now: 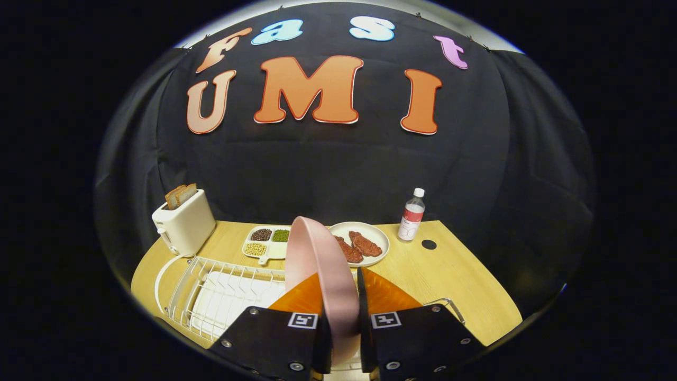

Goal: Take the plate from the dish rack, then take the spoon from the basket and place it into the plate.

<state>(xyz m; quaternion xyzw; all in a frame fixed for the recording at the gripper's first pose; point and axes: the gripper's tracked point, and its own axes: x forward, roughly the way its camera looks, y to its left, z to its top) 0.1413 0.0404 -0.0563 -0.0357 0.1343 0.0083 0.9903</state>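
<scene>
The claw (pixel 341 296) is clamped on the pink plate (pixel 317 264), which stands on edge between its two fingers (pixel 301 299), one pressing on each face. The plate is held above the white wire dish rack (pixel 211 296), which sits at the desk's (pixel 455 280) front left part. A white toaster (pixel 182 225) with two slices of bread stands at the back left corner. Along the back edge lie a divided tray of beans (pixel 267 241) and a white dish with meat (pixel 365 242); a bottle (pixel 411 216) stands near the back right corner.
</scene>
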